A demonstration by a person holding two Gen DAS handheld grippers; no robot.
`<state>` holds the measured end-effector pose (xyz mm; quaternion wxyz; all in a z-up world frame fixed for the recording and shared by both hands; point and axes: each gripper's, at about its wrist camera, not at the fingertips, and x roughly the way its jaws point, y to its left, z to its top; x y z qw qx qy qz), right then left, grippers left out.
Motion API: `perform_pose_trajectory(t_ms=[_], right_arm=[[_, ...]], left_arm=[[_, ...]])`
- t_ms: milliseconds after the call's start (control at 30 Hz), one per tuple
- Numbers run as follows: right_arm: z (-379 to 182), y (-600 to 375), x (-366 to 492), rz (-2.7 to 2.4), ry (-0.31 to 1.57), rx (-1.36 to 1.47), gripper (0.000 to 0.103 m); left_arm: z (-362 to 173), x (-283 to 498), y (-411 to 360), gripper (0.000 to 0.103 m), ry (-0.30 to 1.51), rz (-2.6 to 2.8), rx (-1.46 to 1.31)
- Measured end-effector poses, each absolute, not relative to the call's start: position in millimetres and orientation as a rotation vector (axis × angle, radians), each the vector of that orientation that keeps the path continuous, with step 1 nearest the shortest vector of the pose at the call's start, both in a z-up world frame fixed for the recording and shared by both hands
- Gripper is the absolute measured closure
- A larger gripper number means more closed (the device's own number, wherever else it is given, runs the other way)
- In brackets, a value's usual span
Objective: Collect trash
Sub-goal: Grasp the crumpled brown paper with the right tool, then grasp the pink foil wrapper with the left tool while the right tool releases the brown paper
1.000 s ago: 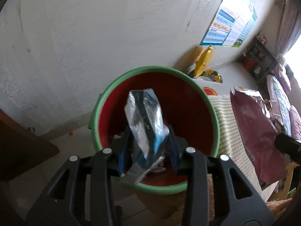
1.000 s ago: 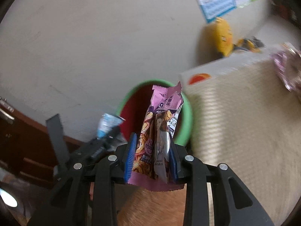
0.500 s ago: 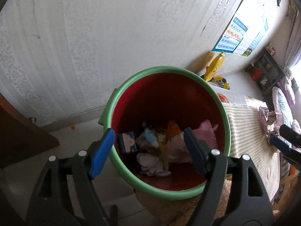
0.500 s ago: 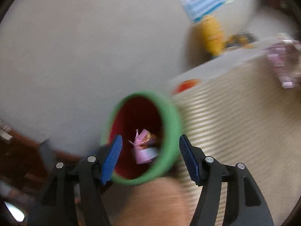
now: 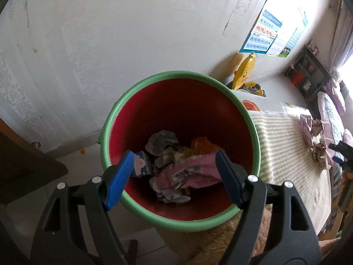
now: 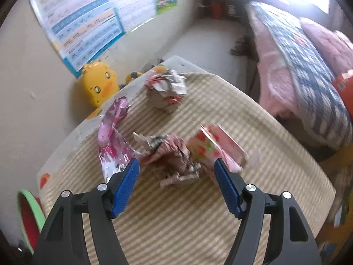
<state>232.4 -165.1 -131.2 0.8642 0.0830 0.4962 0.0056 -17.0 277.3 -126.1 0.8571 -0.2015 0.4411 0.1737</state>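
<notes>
A red bin with a green rim (image 5: 136, 88) stands by the wall and holds several wrappers, among them a pink snack wrapper (image 5: 194, 172). My left gripper (image 5: 174, 176) is open and empty above the bin's mouth. My right gripper (image 6: 176, 176) is open and empty over the striped table mat (image 6: 176, 220), facing a crumpled paper wad (image 6: 174, 156). A pink foil wrapper (image 6: 110, 139) lies to its left, a pink carton (image 6: 216, 148) to its right and a second crumpled wad (image 6: 166, 92) farther back. The bin's rim also shows in the right wrist view (image 6: 35, 207).
A yellow duck toy (image 6: 99, 84) stands on the floor by the wall under a poster (image 6: 83, 22). A bed with pink bedding (image 6: 308, 66) is on the right. A dark wooden cabinet (image 5: 24, 165) stands left of the bin.
Both grippers opened and dropped their wrappers into the bin. The right gripper then swung right, from the bin to the trash on the table mat.
</notes>
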Motion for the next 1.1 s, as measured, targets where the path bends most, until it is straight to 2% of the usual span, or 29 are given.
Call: perform_pose_trajectory(t_ms=[100,133,200,233,267,300,500,767,1033,1100], right_arm=[[-150.5,-143.3,252.0,0.05,1.119,0.046,0.038],[-158.3,-136.5,257.4,0.054,1.147,0.007,0.052],[-164.2,-125.5,256.1,0.032,1.139,-0.082,0.064],[-162.9,-122.9,254.0,0.039,1.128,-0.098,0.078],[-161.4,-121.9,250.1,0.053,1.125,-0.095,0.097],[-159.0,-123.6,243.8,0.076,1.131,-0.074,0.103],[-128.4,-180.4,166.8,0.163,1.148,0.24,0.103],[-107.1,-204.3,54.9,0.247,1.119,0.466,0.103],[-126.4,-207.3,63.0,0.248,1.187,0.495,0.102],[-129.8,-207.7,66.7,0.256,1.195,0.511,0.102]], left_arm=[[-121.7,-13.6,266.6,0.03,0.932,0.353,-0.397],[-120.1,-12.7,262.2,0.03,0.932,0.346,-0.389],[-115.0,-9.8,251.3,0.03,0.925,0.327,-0.376],[-112.8,-7.6,246.1,0.03,0.923,0.315,-0.373],[-110.4,-3.5,237.8,0.03,0.923,0.296,-0.366],[-109.3,0.1,230.5,0.03,0.924,0.279,-0.36],[-103.6,44.4,158.5,0.03,0.93,0.11,-0.297],[-106.8,129.4,59.2,0.03,0.924,-0.044,-0.213],[-131.8,216.0,-31.8,0.031,0.97,-0.073,-0.055],[-144.2,234.2,-49.9,0.038,0.998,-0.06,-0.013]])
